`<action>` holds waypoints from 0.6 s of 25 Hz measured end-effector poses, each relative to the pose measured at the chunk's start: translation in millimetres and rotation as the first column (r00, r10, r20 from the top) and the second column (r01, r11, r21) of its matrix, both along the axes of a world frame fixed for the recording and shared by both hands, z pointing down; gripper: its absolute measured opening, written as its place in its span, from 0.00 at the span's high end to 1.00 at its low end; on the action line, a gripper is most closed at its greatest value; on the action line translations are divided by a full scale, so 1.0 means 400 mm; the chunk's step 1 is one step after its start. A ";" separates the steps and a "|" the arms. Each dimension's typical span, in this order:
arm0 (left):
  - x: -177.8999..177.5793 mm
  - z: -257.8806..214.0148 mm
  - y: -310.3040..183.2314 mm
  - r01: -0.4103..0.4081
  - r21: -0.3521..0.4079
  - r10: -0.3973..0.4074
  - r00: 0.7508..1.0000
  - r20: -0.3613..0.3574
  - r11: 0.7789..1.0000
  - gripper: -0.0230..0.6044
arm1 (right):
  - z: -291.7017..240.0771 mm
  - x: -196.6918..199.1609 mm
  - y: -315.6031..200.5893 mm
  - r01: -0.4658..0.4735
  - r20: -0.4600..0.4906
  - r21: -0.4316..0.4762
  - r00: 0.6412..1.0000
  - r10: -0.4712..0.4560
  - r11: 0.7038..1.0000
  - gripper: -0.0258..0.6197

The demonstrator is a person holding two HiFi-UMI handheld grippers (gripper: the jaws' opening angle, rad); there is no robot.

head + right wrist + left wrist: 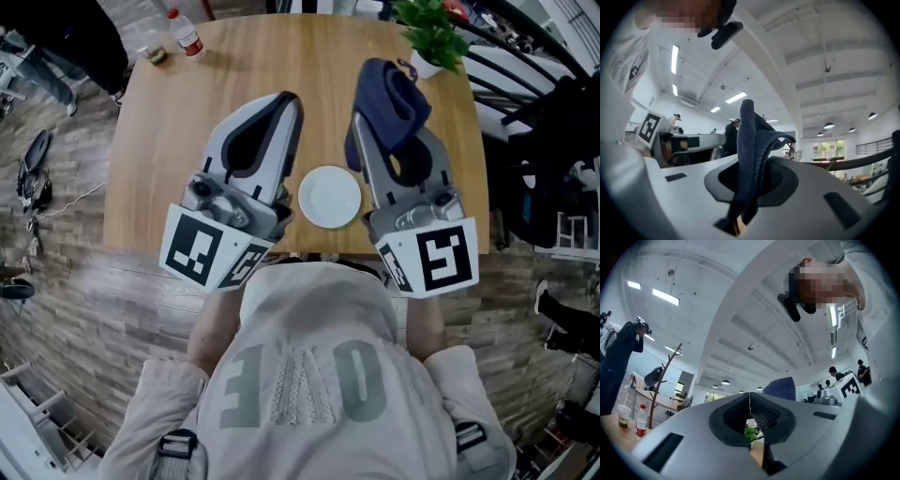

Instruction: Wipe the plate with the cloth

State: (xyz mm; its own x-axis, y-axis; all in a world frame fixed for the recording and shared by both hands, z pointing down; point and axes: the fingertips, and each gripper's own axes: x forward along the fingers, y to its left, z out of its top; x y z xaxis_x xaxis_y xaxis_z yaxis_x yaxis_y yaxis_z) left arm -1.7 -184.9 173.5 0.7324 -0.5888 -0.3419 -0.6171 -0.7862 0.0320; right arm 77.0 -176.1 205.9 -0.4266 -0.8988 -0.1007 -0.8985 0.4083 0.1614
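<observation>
Though bottle [188, 34] lbl [191, 43] illegible, cloth [392, 98] navy.

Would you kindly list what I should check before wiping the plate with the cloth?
1. Grip of right tool on cloth: ok.
2. The left tool shut and empty: ok.
3. The plate in plain sight on the table: ok.
4. A tool steadying the plate: not ok.
5. The bottle and plant apart from the plate: ok.
6. Dirt on the plate: cannot tell.
</observation>
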 end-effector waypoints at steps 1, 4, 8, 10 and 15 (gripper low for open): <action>0.000 0.000 0.006 0.017 0.004 -0.017 1.000 -0.005 1.000 0.95 | 0.007 0.026 0.013 -0.066 -0.018 0.011 0.998 0.066 0.998 0.87; 0.007 0.014 0.015 0.060 0.020 -0.061 0.998 0.034 0.998 0.95 | 0.046 0.079 0.041 -0.181 -0.026 -0.004 0.983 0.181 0.983 0.87; 0.030 0.036 0.020 0.076 0.029 -0.078 0.991 0.108 0.997 0.95 | 0.091 0.112 0.058 -0.215 0.059 -0.072 0.974 0.219 0.974 0.87; 0.043 0.034 0.023 0.082 0.053 -0.088 0.987 0.134 0.995 0.95 | 0.107 0.124 0.058 -0.228 0.085 -0.099 0.968 0.237 0.969 0.87; 0.065 0.047 0.026 0.083 0.068 -0.094 0.978 0.185 0.994 0.95 | 0.122 0.129 0.056 -0.217 0.082 -0.116 0.970 0.227 0.969 0.87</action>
State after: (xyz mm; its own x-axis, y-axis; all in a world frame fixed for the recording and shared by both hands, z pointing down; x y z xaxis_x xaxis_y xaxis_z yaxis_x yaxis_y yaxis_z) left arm 24.5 -174.6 192.4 0.7329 -0.6368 -0.2394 -0.6747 -0.7253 -0.1365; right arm 128.5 -153.8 254.6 -0.2082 -0.9776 -0.0305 -0.9776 0.2070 0.0388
